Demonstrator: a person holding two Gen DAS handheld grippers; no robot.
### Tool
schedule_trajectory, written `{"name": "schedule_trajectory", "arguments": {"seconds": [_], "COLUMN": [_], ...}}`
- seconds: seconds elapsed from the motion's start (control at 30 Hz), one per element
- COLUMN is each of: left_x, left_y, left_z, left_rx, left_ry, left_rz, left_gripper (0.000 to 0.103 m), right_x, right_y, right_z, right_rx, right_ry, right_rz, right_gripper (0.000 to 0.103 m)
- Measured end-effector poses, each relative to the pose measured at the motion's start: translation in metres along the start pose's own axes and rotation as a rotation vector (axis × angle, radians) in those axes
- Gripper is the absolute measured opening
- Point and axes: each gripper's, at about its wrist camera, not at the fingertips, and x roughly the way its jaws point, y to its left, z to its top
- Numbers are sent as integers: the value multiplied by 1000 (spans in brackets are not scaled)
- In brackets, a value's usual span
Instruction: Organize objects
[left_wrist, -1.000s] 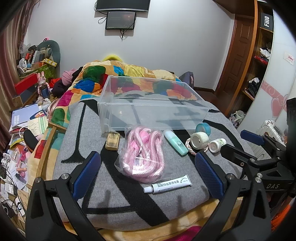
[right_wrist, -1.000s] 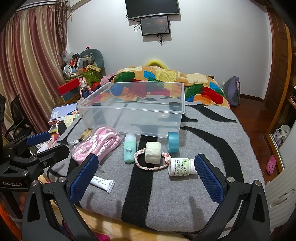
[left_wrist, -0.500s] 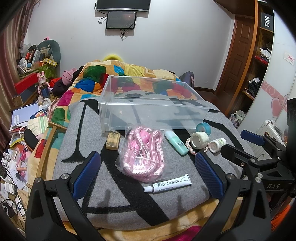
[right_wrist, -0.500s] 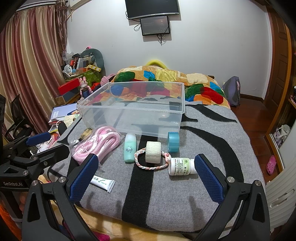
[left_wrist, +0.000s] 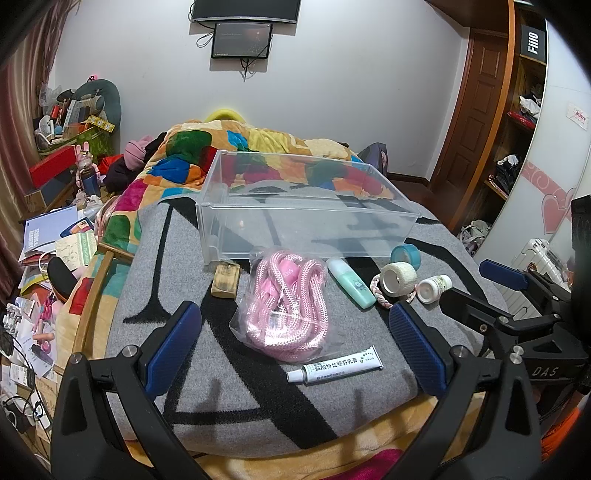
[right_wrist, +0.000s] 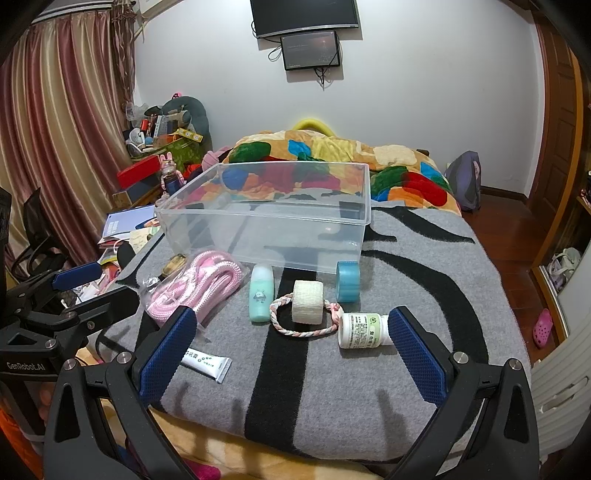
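Note:
An empty clear plastic bin stands on a grey blanket. In front of it lie a bagged pink rope, a white ointment tube, a mint bottle, a bandage roll on a braided ring, a white pill bottle, a blue tape roll and a small brown block. My left gripper is open above the rope and tube. My right gripper is open, near the pill bottle.
The grey blanket covers the bed's foot, with a colourful quilt behind the bin. Papers and clutter lie on the floor to the left. A wooden door and shelves stand on the right.

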Motion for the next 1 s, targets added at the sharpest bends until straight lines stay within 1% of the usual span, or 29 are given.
{"name": "schedule_trajectory", "arguments": {"seconds": [0.6,1.0], "left_x": [0,-2], "left_y": [0,3], "left_z": [1,3], "left_rx": [-3,-11], "left_ry": [0,1], "left_rz": [3,19], "left_gripper": [103,103], "right_x": [-2,-2], "right_y": [4,3], "right_z": [-1,0], "right_rx": [-1,0], "right_ry": [1,1], "right_rz": [3,3], "right_gripper": [103,103]}}
